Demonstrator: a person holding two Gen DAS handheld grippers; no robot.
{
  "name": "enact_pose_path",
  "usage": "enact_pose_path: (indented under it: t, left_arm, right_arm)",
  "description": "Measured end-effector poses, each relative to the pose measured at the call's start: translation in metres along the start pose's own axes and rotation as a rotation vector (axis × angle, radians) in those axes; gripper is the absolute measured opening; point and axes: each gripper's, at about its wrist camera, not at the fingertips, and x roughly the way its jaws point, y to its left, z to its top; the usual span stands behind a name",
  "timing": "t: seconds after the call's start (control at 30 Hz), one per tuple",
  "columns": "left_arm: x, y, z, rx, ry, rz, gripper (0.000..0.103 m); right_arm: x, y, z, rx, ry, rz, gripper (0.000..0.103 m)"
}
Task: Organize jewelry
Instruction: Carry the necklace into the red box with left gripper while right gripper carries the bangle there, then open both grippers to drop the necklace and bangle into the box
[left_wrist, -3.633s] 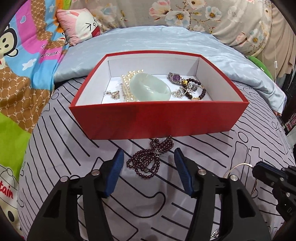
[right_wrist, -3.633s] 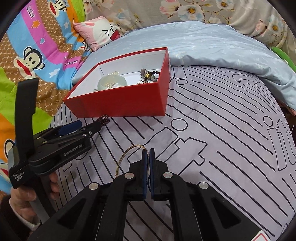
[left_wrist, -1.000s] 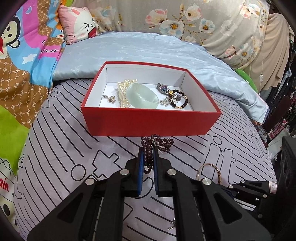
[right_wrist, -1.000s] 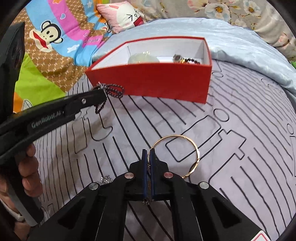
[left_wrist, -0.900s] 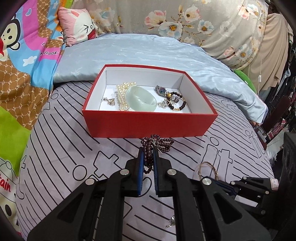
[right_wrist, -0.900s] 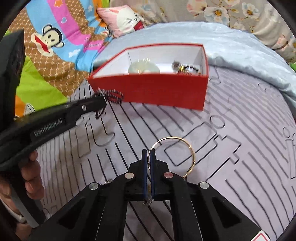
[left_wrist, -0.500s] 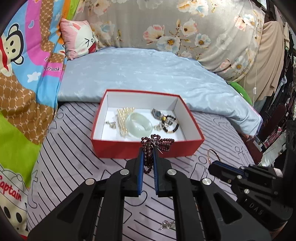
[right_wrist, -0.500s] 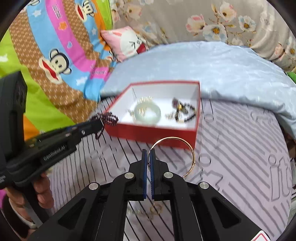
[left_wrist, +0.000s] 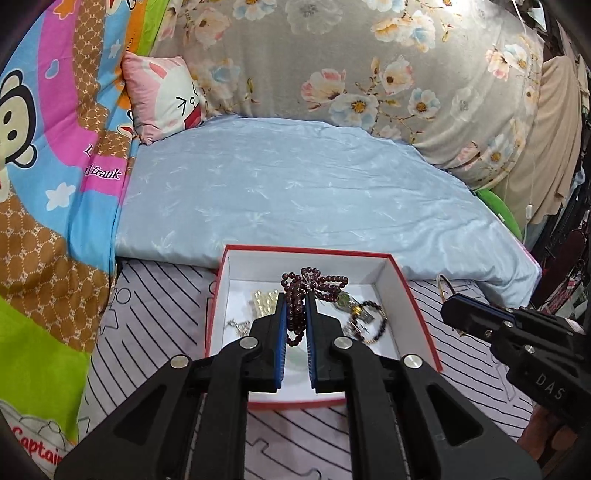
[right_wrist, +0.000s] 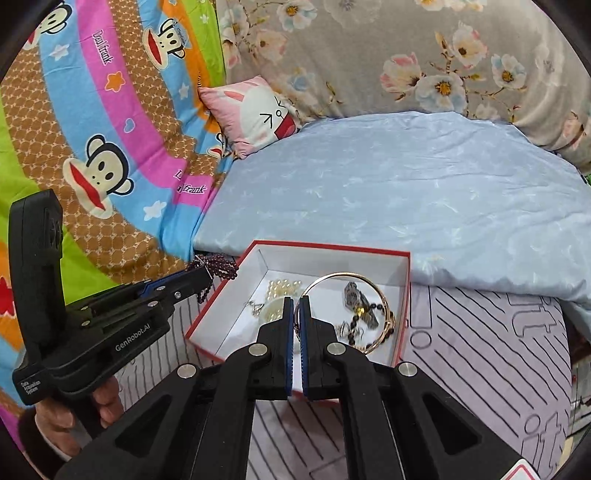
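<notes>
Two loads hang over the red cardboard box (left_wrist: 421, 321): left gripper (left_wrist: 294, 314) pinches dark beaded strand (left_wrist: 306, 284), right gripper (right_wrist: 296, 314) pinches gold bangle (right_wrist: 369, 280).

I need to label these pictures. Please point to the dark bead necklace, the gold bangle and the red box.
dark bead necklace (left_wrist: 295, 314): left wrist view, strands between the fingers.
gold bangle (right_wrist: 384, 299): right wrist view, its right arc.
red box (right_wrist: 332, 250): right wrist view, far rim.
</notes>
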Motion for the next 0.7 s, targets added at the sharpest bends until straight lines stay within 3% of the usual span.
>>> enact_pose_path:
  t: [0.33,0.7]
  left_arm:
    - [0.063,0.012,0.007,-0.006,0.063,0.046,0.008]
    - [0.097,0.021,0.004,-0.008,0.104,0.063,0.008]
  right_arm:
    - [0.065,-0.004,0.013,0.012,0.067,0.011,0.003]
    - [0.112,-0.008,0.012,0.009,0.128,-0.004,0.003]
